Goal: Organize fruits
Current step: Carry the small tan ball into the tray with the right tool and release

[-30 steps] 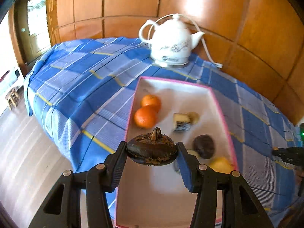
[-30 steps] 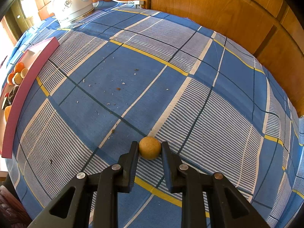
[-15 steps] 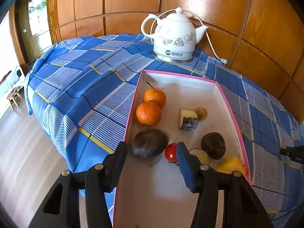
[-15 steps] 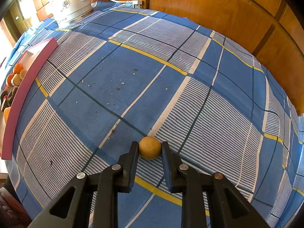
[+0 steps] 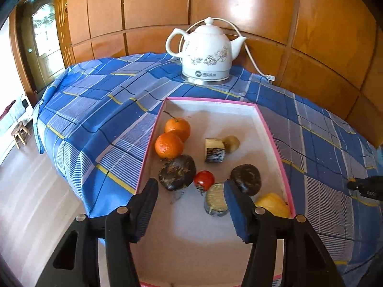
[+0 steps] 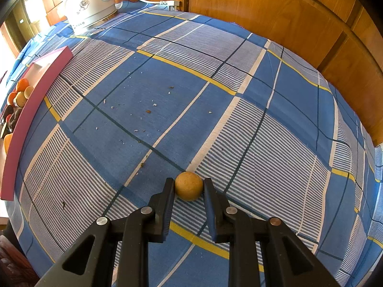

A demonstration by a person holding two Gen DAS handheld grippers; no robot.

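The left gripper [image 5: 191,191] hangs over the near part of the pink-rimmed tray [image 5: 273,141] with its jaws spread wide and nothing between them. Just past its right finger stands a short cut cylinder [image 5: 215,203], flat cut face turned up and toward the camera, and a yellow fruit [image 5: 273,204] lies against the tray's right wall. Between the fingertips lie a small red fruit [image 5: 204,179] and a dark round fruit [image 5: 177,171], which lies close to the left wall; another dark fruit [image 5: 246,178] lies to the right. Farther in, two oranges [image 5: 169,144] sit one behind the other along the left rim, the far one's stem pointing up and left. A second cut piece [image 5: 214,150] lies mid-tray beside a pale round fruit [image 5: 231,142]. The tray's far end and near floor are bare. The tray's long axis runs away toward the white kettle [image 5: 205,55]; the blue checked cloth [image 5: 100,110] drops off at the table edge close to the left.

The right gripper [image 6: 189,186] is clenched on a small tan round fruit [image 6: 188,186] resting on the cloth, with wide bare cloth ahead and the tray well off to the left.
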